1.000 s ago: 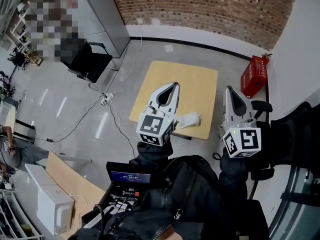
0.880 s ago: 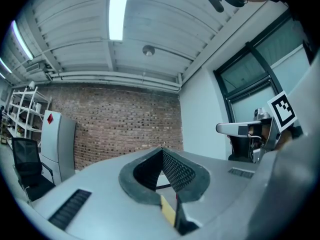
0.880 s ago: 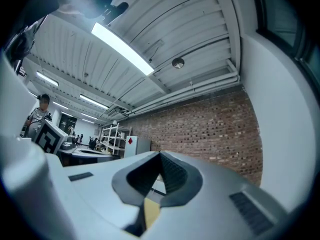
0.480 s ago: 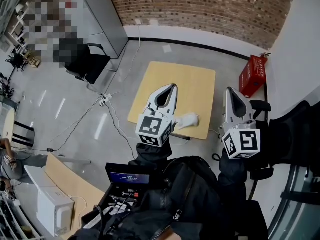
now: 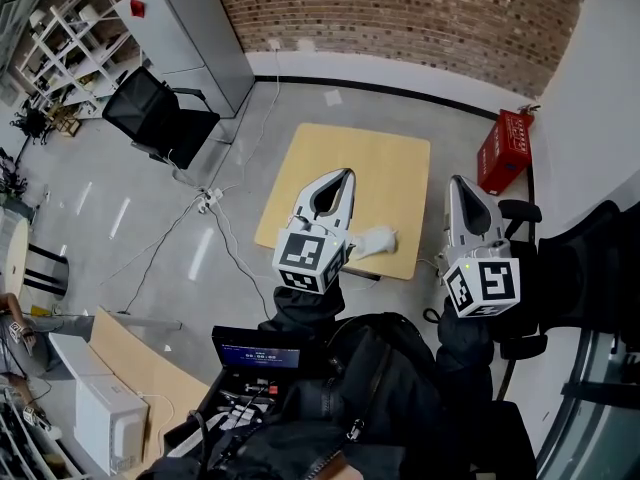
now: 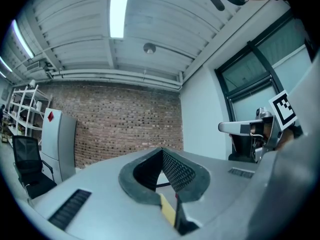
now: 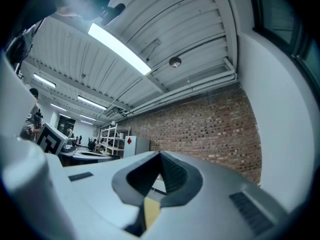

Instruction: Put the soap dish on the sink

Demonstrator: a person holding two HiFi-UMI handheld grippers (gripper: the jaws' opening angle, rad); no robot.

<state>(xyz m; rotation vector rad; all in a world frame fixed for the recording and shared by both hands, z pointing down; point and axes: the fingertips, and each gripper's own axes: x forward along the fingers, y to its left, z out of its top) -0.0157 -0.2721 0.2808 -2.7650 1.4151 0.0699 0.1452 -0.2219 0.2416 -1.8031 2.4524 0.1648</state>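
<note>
In the head view a small white object (image 5: 373, 240) lies near the front edge of a light wooden table (image 5: 370, 163). I cannot tell whether it is the soap dish, and no sink shows in any view. My left gripper (image 5: 345, 175) is held level above the table's front, just left of the white object and hiding part of it. Its jaws meet at the tip with nothing between them (image 6: 161, 151). My right gripper (image 5: 461, 181) hangs past the table's right edge, also shut and empty (image 7: 160, 155).
A red box (image 5: 507, 151) stands by the wall at the right. A black chair (image 5: 160, 118), a grey cabinet (image 5: 195, 33) and shelves (image 5: 60, 38) are at the back left. Cables (image 5: 210, 200) cross the floor. A dark office chair (image 5: 590, 268) is close on my right.
Both grippers stay where they were, still shut. A person at the far left edge of the floor has moved down the picture.
</note>
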